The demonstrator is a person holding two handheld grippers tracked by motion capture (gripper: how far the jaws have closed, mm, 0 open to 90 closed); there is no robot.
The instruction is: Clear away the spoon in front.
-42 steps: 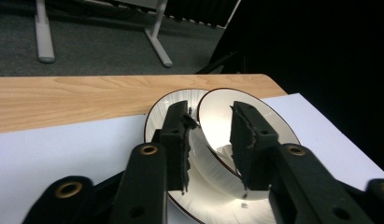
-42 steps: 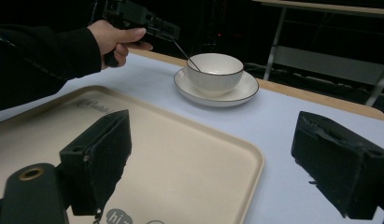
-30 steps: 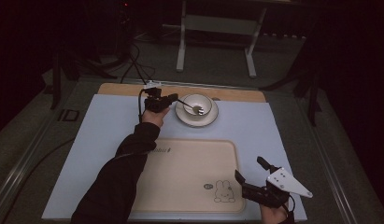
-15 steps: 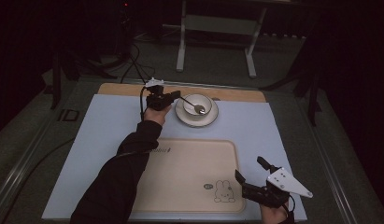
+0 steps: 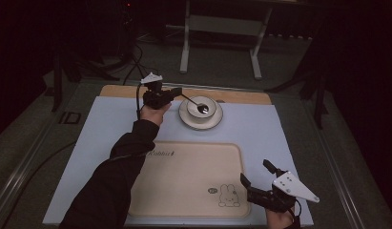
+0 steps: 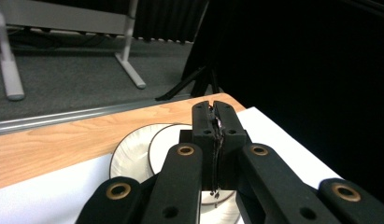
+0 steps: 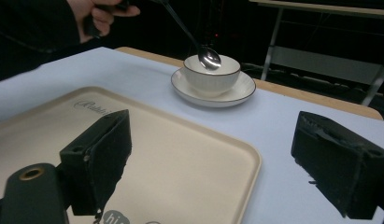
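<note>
Left gripper [image 5: 177,91] pinching spoon [image 5: 196,104], tip over bowl [image 5: 201,108] near tabletop far edge. Right gripper [image 5: 260,180] spread, idle; tray [image 5: 184,176] bare.

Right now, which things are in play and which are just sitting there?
In play:
left gripper, shut on the spoon
bowl on its saucer, spoon over it

Idle:
tray, bare
right gripper, open, at the tray's near right corner
</note>
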